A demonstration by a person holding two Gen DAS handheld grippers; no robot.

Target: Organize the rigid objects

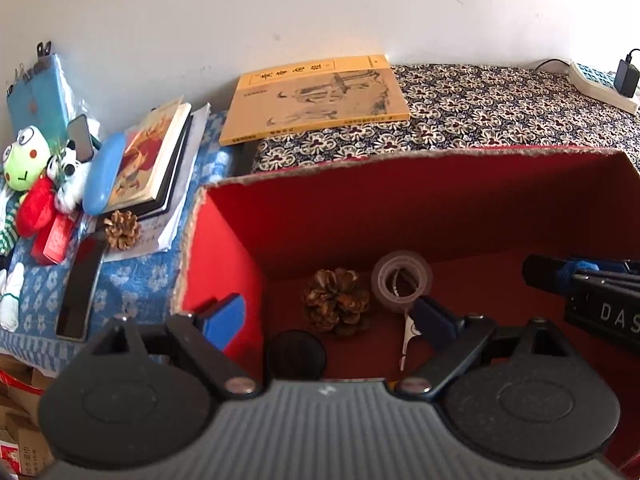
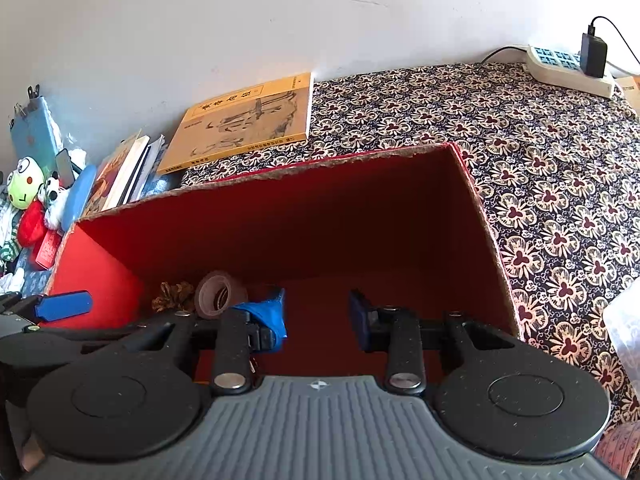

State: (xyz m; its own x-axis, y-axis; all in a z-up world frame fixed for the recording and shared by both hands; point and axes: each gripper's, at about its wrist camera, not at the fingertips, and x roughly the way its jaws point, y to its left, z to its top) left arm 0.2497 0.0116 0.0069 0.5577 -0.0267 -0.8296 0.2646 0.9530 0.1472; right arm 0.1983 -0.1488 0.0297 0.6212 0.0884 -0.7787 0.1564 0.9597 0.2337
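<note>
An open red box [image 1: 224,248] [image 2: 492,240] sits on the patterned cloth. On its floor lie a pine cone [image 1: 336,300] [image 2: 174,296], a roll of clear tape [image 1: 402,280] [image 2: 218,294], a black round object [image 1: 296,354] and a small white metal piece [image 1: 408,340]. My left gripper [image 1: 330,320] hangs open over the box's left end, above the pine cone, holding nothing. One of its blue fingers [image 2: 62,305] shows in the right wrist view. My right gripper [image 2: 318,318] [image 1: 580,292] is open and empty over the middle of the box.
Outside the box to the left lie a second pine cone [image 1: 122,229], a blue case [image 1: 100,174], stacked books [image 1: 156,156], a black phone [image 1: 80,292] and plush toys [image 1: 22,160]. A yellow book [image 1: 316,98] [image 2: 244,120] lies behind the box; a power strip [image 2: 568,68] sits far right.
</note>
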